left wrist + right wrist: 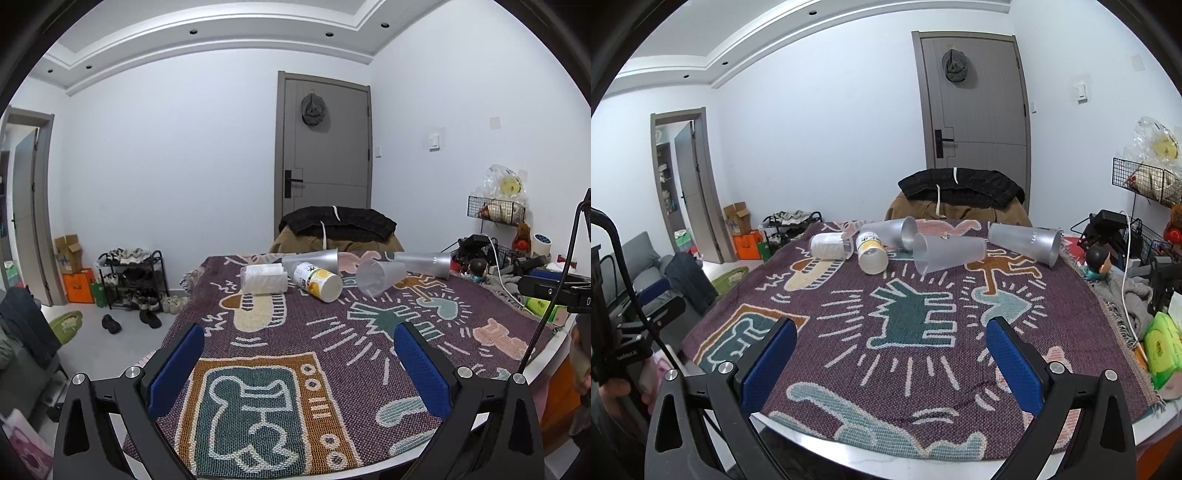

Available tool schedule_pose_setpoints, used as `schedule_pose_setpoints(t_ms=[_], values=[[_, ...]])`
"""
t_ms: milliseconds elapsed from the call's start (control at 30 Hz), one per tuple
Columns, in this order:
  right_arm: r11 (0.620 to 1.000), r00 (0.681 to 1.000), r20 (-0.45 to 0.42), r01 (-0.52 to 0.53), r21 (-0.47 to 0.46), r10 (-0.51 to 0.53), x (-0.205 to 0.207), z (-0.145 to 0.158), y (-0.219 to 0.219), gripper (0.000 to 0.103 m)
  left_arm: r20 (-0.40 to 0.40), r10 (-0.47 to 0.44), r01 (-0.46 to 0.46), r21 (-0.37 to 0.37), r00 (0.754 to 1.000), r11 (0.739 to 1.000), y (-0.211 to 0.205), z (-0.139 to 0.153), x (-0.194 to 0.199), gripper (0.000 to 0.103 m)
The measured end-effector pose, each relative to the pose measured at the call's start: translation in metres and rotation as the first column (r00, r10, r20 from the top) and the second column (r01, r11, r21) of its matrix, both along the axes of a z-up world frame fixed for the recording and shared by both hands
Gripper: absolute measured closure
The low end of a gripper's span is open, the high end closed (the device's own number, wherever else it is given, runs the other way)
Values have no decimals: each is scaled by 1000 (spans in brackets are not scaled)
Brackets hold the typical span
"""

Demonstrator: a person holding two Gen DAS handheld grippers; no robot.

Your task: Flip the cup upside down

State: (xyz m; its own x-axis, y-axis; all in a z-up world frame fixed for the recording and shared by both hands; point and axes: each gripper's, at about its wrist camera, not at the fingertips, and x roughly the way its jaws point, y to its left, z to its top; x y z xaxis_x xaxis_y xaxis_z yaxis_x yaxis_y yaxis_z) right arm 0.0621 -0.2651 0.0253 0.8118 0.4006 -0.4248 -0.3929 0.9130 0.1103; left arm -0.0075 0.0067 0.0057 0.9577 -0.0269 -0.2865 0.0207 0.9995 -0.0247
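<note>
Blue pads of the right gripper (891, 341) frame the near part of the patterned cloth (912, 321), spread wide with nothing between them; the left gripper (298, 345) stands the same way, jaws apart and empty, over the near edge of the table (871, 456)

Five cups lie on their sides in a loose row across the far end of the cloth, well apart from both grippers. From the right wrist view, the frosted cup (947, 253) sits nearly dead ahead, a little right of the centre line, its long axis running across the view with the open mouth at the left and slightly toward the camera. To its right lies a taller grey cup (1027, 242), mouth to the right. To its left are a printed yellow-and-white cup (871, 253) with its mouth toward the camera, a second grey cup (895, 232) behind it, and a clear cup with white paper inside (831, 245)

Which cup is meant is not settled by the task line. My judgement is that the frosted cup (380, 277) is the likeliest pick: it is nearest and straight ahead of the right gripper, while from the left it lies off to the right. Since it lies crosswise, a straight reach would meet it end to end, so the jaws would probably need to turn to close across its body
</note>
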Motion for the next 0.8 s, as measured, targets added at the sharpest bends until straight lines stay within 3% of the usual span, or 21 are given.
schedule_pose_setpoints(t_ms=[800], values=[[1000, 1000, 6, 11, -5, -11, -1, 2, -1, 0, 10, 10, -10, 11, 1000, 1000, -1, 0, 0, 0]])
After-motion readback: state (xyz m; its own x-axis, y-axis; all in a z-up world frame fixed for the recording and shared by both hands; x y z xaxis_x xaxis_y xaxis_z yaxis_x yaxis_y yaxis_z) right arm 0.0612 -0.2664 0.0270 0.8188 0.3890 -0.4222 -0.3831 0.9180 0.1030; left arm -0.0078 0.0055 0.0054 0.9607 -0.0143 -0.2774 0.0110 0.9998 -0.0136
